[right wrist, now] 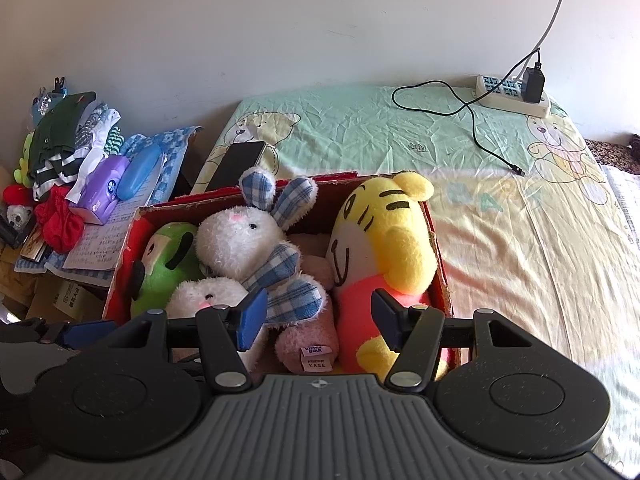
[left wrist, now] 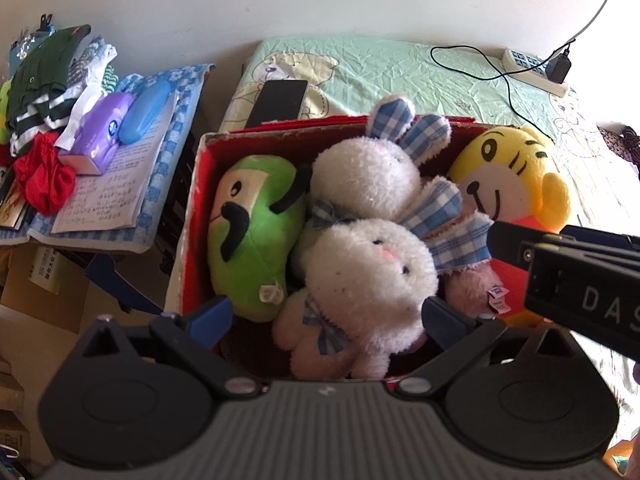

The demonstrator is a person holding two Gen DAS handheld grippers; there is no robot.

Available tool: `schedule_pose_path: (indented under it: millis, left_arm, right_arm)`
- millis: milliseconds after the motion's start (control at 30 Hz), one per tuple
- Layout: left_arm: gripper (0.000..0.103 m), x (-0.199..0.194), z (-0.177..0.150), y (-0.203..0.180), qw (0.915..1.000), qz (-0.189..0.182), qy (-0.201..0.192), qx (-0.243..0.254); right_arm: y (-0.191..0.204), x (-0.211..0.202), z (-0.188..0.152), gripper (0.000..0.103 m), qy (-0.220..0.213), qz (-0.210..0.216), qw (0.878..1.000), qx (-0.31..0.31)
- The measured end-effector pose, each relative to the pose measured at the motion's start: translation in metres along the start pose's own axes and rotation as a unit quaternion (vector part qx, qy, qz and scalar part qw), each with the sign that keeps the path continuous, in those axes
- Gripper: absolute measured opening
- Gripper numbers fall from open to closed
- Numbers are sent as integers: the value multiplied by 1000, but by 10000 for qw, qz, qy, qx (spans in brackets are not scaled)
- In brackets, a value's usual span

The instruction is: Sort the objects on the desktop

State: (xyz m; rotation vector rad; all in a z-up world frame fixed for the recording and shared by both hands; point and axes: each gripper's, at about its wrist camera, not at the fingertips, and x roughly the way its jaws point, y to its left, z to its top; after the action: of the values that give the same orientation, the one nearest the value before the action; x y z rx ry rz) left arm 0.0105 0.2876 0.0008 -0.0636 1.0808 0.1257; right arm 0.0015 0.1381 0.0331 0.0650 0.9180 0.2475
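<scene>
A red cardboard box (left wrist: 191, 216) (right wrist: 122, 256) on the bed holds several plush toys. A green plush (left wrist: 256, 232) (right wrist: 164, 268) lies at its left. Two white rabbits with blue check ears fill the middle: a far one (left wrist: 368, 176) (right wrist: 240, 240) and a near one (left wrist: 368, 276) (right wrist: 204, 294). A yellow tiger (left wrist: 508, 176) (right wrist: 384, 232) lies at the right. My left gripper (left wrist: 326, 318) stands open over the box's near side, its fingers on either side of the near rabbit. My right gripper (right wrist: 320, 318) is open above the box's near right part, over a pink plush leg (right wrist: 312, 340). The right gripper's body (left wrist: 568, 280) shows in the left wrist view.
A black phone (left wrist: 278, 102) (right wrist: 236, 164) lies on the bear-print sheet (right wrist: 500, 208) behind the box. A power strip (right wrist: 516, 96) with a charger and black cable sits at the back right. At the left, a low table holds clothes, a purple tissue pack (left wrist: 100, 136), a blue case (left wrist: 146, 110) and papers.
</scene>
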Motion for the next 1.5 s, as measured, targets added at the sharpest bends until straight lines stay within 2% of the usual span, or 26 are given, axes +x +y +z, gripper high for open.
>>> schedule_pose_path:
  millis: [333, 933, 1500]
  left_arm:
    - [102, -9, -3, -10, 9998, -36, -147, 135]
    - [101, -17, -24, -18, 9997, -50, 181, 154]
    - [101, -22, -26, -27, 9998, 102, 25, 194]
  right_arm:
    - [-10, -8, -2, 61, -67, -38, 9997, 216]
    - [-22, -22, -26, 61, 163, -72, 9994, 311]
    - [-31, -30, -31, 61, 104, -16, 9992, 378]
